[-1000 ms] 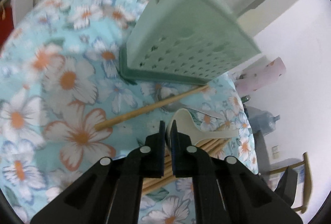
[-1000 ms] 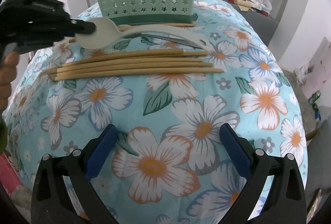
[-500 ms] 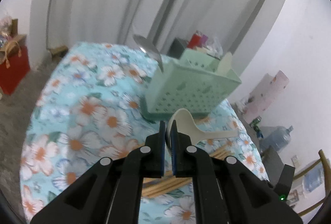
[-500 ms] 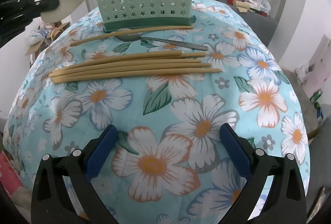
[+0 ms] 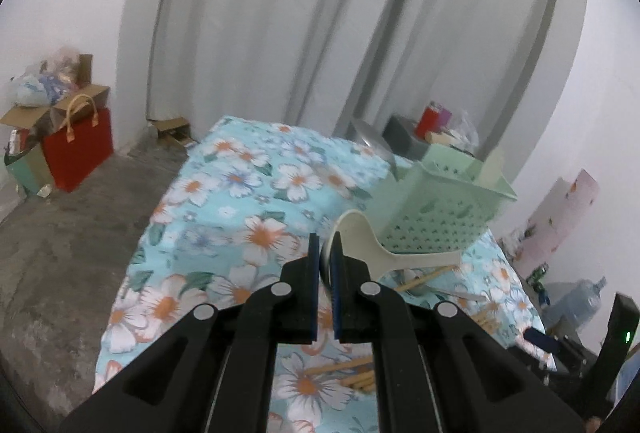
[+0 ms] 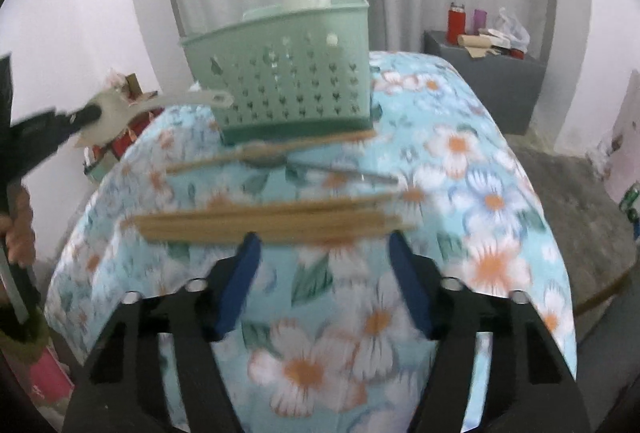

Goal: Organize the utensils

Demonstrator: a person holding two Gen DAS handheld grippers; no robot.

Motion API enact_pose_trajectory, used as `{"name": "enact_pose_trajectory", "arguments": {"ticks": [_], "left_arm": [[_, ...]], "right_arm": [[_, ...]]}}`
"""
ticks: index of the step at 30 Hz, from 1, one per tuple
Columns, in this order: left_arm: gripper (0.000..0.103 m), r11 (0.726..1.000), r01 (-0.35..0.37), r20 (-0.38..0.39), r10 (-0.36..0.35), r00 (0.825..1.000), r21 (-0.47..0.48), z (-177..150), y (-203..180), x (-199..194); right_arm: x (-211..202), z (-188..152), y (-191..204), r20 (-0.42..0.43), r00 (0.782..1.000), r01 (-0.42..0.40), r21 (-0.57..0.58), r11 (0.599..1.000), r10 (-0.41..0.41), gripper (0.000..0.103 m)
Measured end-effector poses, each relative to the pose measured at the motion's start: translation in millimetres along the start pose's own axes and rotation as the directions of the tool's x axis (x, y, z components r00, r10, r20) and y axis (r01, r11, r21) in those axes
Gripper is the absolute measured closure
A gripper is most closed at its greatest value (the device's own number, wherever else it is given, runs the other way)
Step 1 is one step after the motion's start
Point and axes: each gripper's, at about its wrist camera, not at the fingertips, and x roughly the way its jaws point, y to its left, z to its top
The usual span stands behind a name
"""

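Grey curtains hang behind a table (image 6: 472,241) with a flowered cloth. Left gripper (image 5: 327,253) is clenched on a white spoon's (image 5: 374,251) bowl, raised beside the green basket (image 6: 288,85). Right gripper (image 6: 322,257), jaws just narrowing with nothing between them, hovers by the chopsticks (image 6: 272,219).

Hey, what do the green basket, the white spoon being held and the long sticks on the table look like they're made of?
Basket: looks like moulded plastic, matte pale green, with rows of punched cut-outs in its wall.
Spoon: likely plastic, smooth matte cream, one piece; ceramic can't be ruled out.
Sticks: probably bamboo or wood, plain tan, thin and straight; the blur hides any grain.
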Motion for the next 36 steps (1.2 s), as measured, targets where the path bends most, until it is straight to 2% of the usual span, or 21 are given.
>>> {"name": "enact_pose_trajectory", "arguments": {"ticks": [2,3,5,10,17,23,30,34,36], "left_arm": [[0.099,1.000,-0.006,0.015,0.006,1.000,-0.006,-1,3,-2],[0.099,1.000,-0.007,0.022,0.007,1.000,-0.011,-2,6,-3],[0.099,1.000,-0.004,0.029,0.005,1.000,-0.022,-3,10,-4],[0.099,0.999,-0.010,0.035,0.011,0.999,-0.039,-5,22,-3],[0.099,0.996,-0.022,0.030,0.024,0.999,-0.082,-7,41,-2],[0.099,0.994,-0.027,0.019,0.029,0.999,-0.108,-10,52,-1],[0.099,0.993,-0.017,0.019,0.019,1.000,-0.115,-11,55,-2],[0.099,0.993,-0.004,0.017,0.006,1.000,-0.115,-12,52,-1],[0.099,0.994,-0.001,0.016,0.003,1.000,-0.113,-12,51,-1]], "right_arm": [[9,15,0,-0.009,1.000,-0.026,0.001,1.000,0.026,0.066],[16,23,1,-0.016,0.999,-0.048,-0.001,0.999,0.048,0.068],[26,35,7,-0.025,0.996,-0.085,-0.011,0.996,0.084,0.080],[65,64,29,-0.086,0.980,-0.182,-0.035,0.983,0.178,0.095],[115,84,74,-0.186,0.944,-0.294,-0.104,0.950,0.272,0.097],[137,75,85,-0.254,0.933,-0.291,-0.110,0.950,0.256,0.097],[102,46,58,-0.265,0.935,-0.253,-0.040,0.967,0.234,0.096],[89,32,49,-0.273,0.948,-0.189,-0.067,0.980,0.164,0.093],[81,34,49,-0.246,0.959,-0.171,-0.106,0.980,0.141,0.092]]}}
